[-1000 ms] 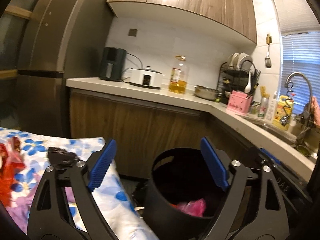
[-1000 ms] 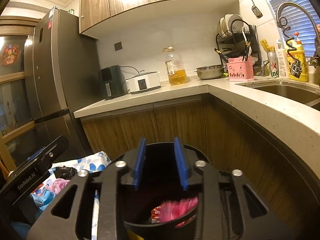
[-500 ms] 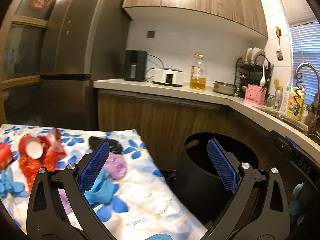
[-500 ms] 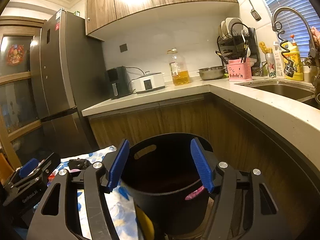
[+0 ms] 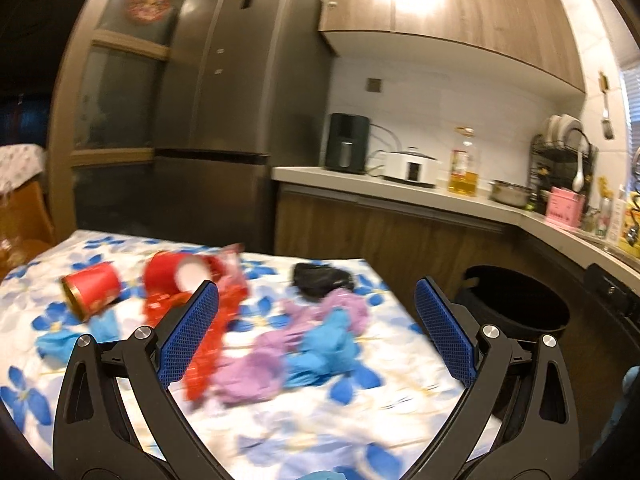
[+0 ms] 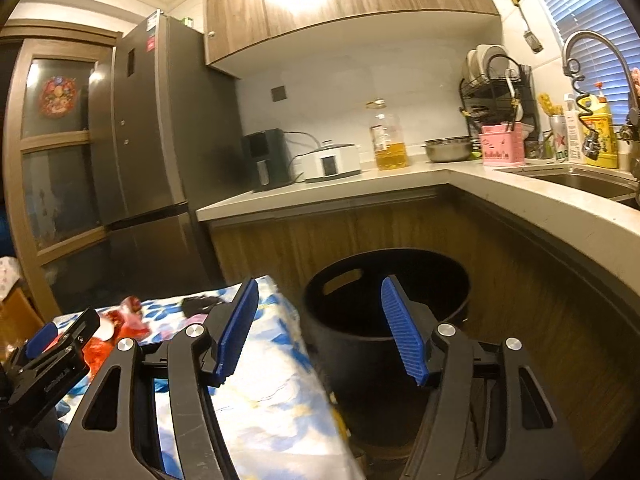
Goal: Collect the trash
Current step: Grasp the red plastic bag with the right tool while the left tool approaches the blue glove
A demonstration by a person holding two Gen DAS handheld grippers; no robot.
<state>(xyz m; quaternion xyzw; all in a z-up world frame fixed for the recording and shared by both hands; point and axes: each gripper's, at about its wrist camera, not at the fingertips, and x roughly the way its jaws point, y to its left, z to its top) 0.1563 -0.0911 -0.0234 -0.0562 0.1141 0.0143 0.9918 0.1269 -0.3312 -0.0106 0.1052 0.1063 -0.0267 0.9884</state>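
While the left claw (image 5: 316, 334) stands spread wide and empty over the flowered tabletop (image 5: 360, 408), the trash lies mid-frame: purple wad (image 5: 256, 368) and blue wad (image 5: 328, 344) touching, red wrapper (image 5: 208, 320) and two red cups (image 5: 94, 292) to the left, a black scrap (image 5: 320, 276) behind. The bin (image 6: 384, 320) sits low and centre in the right view, beside the tabletop's edge, with the right claw (image 6: 316, 332) half spread, empty, in front of it. Risks: the wads are soft and tangled, so a pinch could snag two and drop one short of the bin; the cups lie on their sides and may roll off when nudged.
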